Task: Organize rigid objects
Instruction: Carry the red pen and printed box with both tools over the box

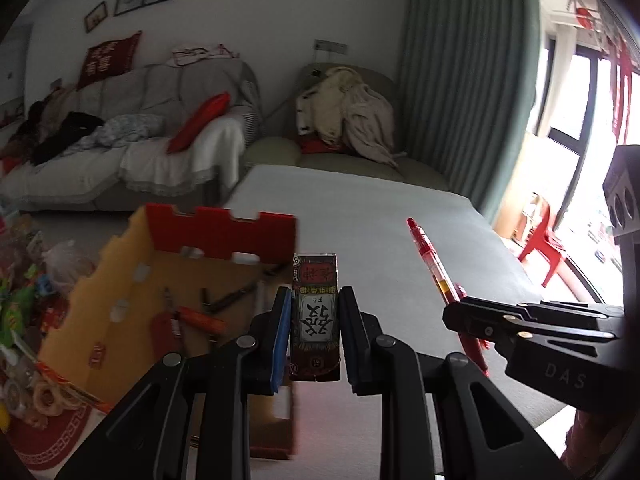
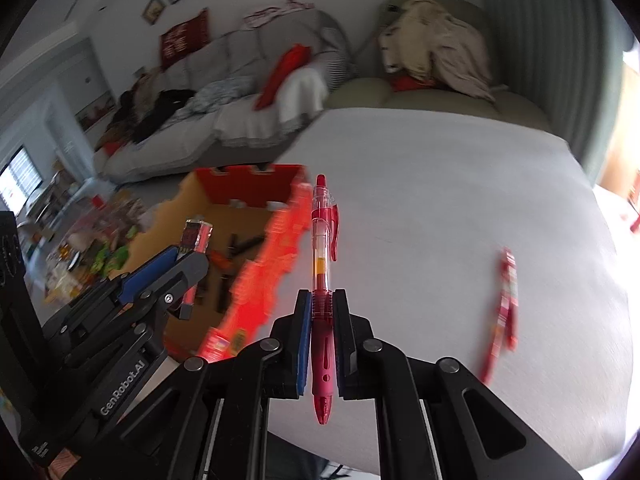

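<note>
Left gripper (image 1: 315, 322) pinching card pack (image 1: 316, 316) beside box rim (image 1: 220, 232); right gripper (image 2: 321, 320) clamping red pen (image 2: 323, 280).

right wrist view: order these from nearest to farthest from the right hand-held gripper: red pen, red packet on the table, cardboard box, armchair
1. red pen: clamped between the right hand-held gripper fingers.
2. red packet: lying on the table, to the right.
3. cardboard box: ahead-left; too close to the packet to rank surely.
4. armchair: beyond the table's far edge.

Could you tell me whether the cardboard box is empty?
Not empty. The left wrist view shows tools lying on the floor of the open-topped cardboard box, including one with an orange handle.
</note>
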{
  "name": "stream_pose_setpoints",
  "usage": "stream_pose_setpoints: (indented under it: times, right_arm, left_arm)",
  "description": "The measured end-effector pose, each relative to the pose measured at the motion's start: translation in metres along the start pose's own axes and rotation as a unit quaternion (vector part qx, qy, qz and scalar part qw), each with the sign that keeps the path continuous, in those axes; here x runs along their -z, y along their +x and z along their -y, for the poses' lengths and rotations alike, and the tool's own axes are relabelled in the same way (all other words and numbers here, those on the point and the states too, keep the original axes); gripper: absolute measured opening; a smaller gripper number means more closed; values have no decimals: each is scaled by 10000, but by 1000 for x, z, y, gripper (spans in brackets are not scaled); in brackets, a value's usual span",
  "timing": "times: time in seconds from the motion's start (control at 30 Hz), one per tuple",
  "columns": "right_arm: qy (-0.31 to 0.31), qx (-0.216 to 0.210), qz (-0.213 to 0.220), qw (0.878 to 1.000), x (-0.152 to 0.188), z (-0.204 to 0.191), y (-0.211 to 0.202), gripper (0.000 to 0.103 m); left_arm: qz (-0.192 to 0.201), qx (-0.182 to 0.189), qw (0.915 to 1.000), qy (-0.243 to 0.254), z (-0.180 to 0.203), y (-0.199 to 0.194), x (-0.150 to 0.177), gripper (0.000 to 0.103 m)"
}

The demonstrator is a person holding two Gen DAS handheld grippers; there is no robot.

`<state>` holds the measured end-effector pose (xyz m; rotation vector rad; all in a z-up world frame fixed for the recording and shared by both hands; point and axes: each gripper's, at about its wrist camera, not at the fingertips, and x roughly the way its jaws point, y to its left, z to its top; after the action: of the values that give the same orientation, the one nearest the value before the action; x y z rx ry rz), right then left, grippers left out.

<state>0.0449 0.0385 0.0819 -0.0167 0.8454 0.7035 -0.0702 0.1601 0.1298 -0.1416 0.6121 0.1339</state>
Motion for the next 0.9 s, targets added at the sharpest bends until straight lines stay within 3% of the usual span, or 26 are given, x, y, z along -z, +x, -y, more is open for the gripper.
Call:
stream_pose_setpoints:
  times: [0.37, 0.6, 0.9]
  right_arm:
    - [-576, -641, -149, 9962, -26, -77, 44, 11]
    - [-704, -749, -262, 9944, -33, -98, 66, 11]
    - [-717, -685, -421, 9942, -37, -96, 85, 11]
  left_arm:
    - [-31, -926, 9947, -442, -89, -2, -1, 26]
    - [-157, -1045, 9929, -548, -113, 12, 4, 26]
    - [-316, -1065, 9922, -569, -121, 31, 5, 26]
